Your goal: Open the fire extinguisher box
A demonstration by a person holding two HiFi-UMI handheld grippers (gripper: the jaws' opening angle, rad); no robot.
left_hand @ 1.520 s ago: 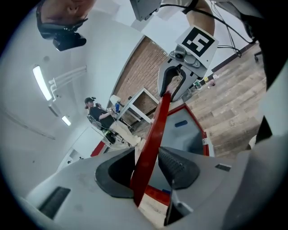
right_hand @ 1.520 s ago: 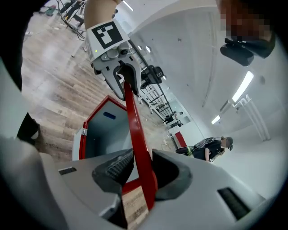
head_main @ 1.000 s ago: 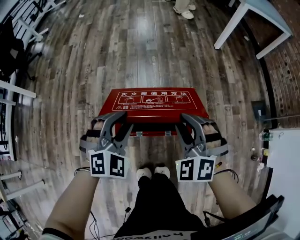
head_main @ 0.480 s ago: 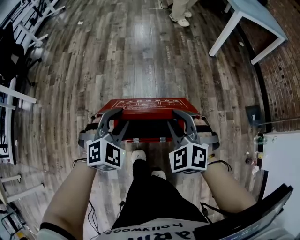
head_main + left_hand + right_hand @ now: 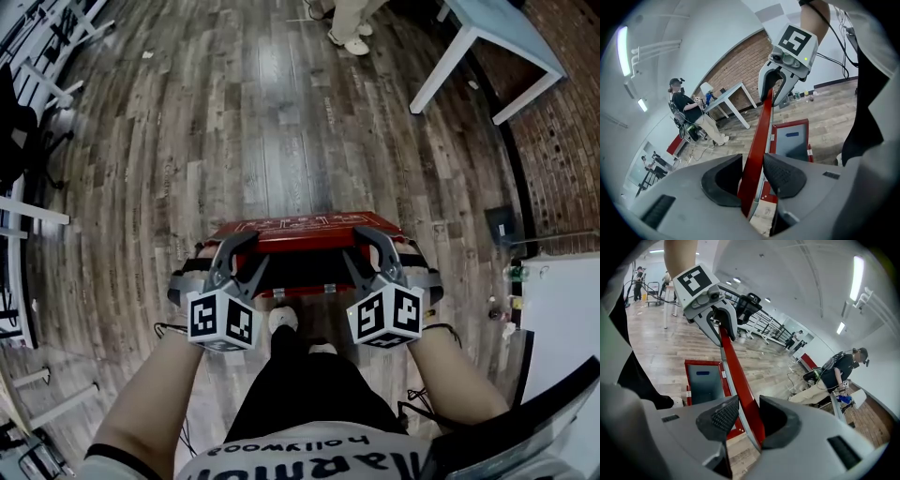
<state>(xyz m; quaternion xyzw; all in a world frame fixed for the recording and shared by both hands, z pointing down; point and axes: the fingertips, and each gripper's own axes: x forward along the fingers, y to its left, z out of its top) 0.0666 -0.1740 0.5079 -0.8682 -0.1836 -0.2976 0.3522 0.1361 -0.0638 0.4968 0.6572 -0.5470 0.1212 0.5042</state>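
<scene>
Lifting is under way: at lower centre of the head view, the left gripper (image 5: 251, 246) and right gripper (image 5: 362, 242) each clamp the half-raised red lid (image 5: 300, 226) of the box (image 5: 793, 152) on the floor, so the next move probably calls for swinging it fully back.

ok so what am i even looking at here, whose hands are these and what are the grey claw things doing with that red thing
No robot here: a person stands on a wooden floor holding a hand-held clamp, called a gripper, in each hand. The head view comes from a camera on their head, looking down. The other two views come from cameras on each gripper, looking along its jaws. The left gripper and the right gripper each pinch an edge of the red lid of a fire extinguisher box on the floor, lid partly raised.
</scene>
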